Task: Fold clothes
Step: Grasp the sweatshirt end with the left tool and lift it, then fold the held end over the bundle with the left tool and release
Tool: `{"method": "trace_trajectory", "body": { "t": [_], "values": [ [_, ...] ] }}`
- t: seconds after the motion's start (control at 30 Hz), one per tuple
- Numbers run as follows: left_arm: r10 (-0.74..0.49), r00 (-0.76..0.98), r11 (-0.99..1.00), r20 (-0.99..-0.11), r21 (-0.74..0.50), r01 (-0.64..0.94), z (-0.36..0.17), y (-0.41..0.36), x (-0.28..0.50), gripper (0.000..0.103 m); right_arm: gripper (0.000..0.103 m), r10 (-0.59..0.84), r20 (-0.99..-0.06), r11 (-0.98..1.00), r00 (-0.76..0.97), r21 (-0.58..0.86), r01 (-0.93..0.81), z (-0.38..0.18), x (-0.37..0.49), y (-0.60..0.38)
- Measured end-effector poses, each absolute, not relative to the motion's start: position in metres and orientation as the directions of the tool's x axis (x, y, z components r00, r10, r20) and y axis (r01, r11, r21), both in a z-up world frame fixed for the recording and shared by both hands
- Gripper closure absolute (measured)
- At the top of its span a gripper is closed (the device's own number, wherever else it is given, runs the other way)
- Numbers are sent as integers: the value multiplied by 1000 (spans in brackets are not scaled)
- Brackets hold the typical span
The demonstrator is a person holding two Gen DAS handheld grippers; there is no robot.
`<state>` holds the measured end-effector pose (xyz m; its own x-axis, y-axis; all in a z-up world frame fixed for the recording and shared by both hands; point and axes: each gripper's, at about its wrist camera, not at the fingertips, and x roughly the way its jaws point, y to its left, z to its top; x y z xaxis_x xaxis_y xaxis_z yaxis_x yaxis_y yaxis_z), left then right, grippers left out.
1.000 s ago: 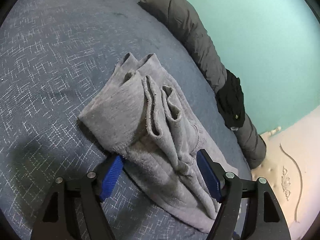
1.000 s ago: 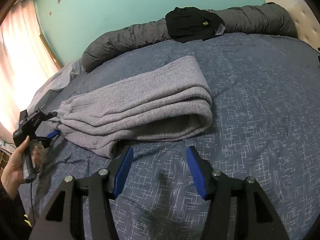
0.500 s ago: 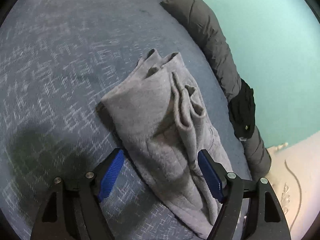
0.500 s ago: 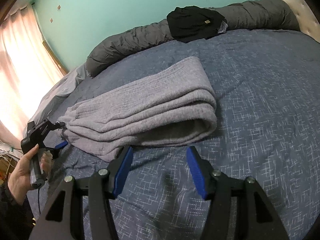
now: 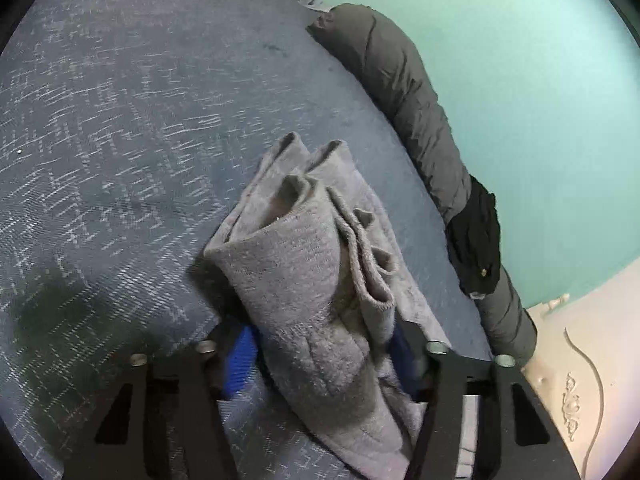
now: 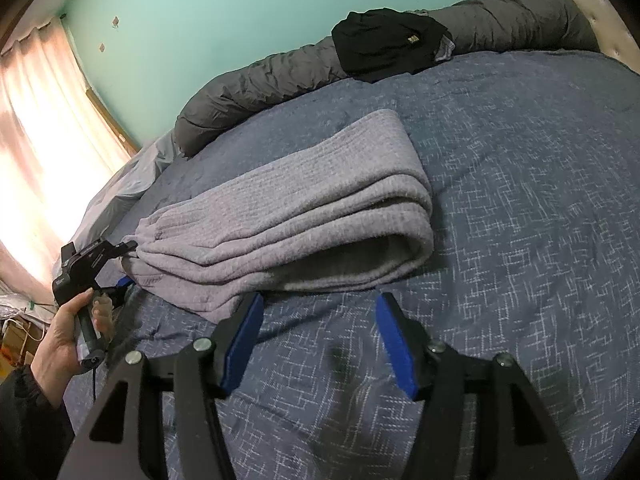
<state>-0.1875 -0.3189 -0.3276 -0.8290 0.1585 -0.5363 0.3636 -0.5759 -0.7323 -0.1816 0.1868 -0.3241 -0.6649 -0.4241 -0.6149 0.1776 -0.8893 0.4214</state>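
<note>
The folded grey garment (image 6: 304, 216) lies mid-frame on the blue bed cover (image 6: 520, 200) in the right wrist view. The left gripper (image 5: 324, 344) has its blue fingers (image 5: 240, 356) on either side of one end of it, which bunches up between them; can't tell if they're actually pinching. The right gripper (image 6: 318, 344) sits just beside the near edge, fingers apart, holding nothing. A black garment (image 6: 384, 44) sits on the dark rolled duvet (image 6: 248, 92), upper frame.

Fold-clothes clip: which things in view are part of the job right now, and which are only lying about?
In the job:
- grey garment, folded long on the bed
- left gripper, around the garment's end
- right gripper, open, just short of the fold

Lying about:
- black garment, on the grey duvet roll
- blue bedspread
- curtain
</note>
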Motion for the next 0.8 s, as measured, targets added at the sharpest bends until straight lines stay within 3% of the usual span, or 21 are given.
{"method": "trace_trajectory", "body": {
  "t": [0.07,0.2,0.53,0.8],
  "values": [
    [156,-835,-584,-528,-731,352,-324,-317,-188,68,43,-427,-614,-887,-664,428,175,-325,-182,189],
    [152,-848,-615,-507,-721,320,-311,-311,-189,73,43,-428,-609,-883,-668,440,165,-324,-182,194],
    [173,-879,-692,-444,-690,212,-259,-276,-186,75,43,-430,-592,-871,-682,472,140,-320,-183,210],
    [301,-860,-781,-412,-624,25,-187,-167,-225,76,43,-414,-573,-852,-707,518,79,-317,-184,242]
  ]
}}
